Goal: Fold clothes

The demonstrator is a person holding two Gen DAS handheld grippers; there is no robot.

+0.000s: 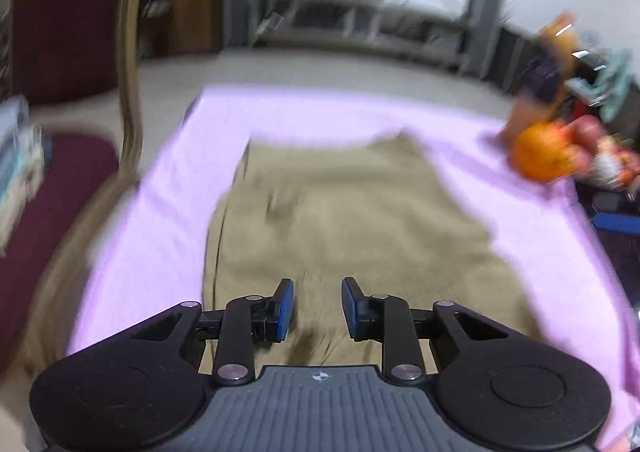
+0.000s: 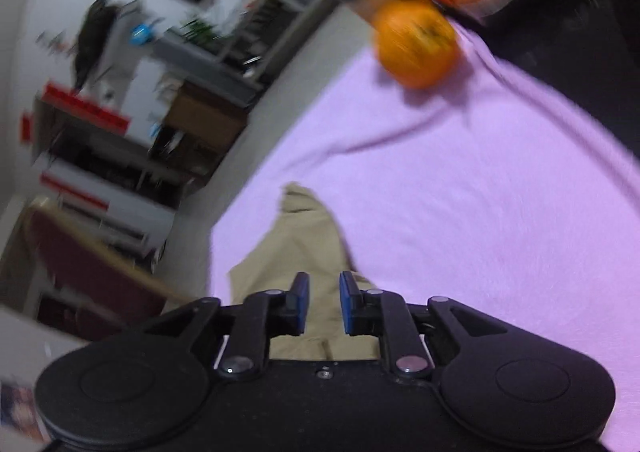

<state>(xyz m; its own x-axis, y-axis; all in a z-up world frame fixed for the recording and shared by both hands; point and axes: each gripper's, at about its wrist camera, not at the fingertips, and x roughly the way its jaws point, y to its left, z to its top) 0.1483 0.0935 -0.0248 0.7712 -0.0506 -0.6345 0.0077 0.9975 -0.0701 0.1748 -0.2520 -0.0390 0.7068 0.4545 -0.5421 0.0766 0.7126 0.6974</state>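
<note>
The tan cloth (image 1: pixel 348 219) lies flat on the purple sheet (image 1: pixel 152 219) (an orange fruit (image 1: pixel 540 155) sits near the far corner). The left gripper (image 1: pixel 317 310) and the right gripper (image 2: pixel 324 302) are both a little open and hold nothing. The cloth looks soft, light and floppy, so pinching it at an edge or corner seems best.

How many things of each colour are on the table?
Purple: 1, the cloth spread over the table
Tan: 1, the garment lying on it
Orange: 1, the round fruit at the far corner
Reddish: blurry items behind the fruit, too smeared to count
Total I can count: 3
</note>
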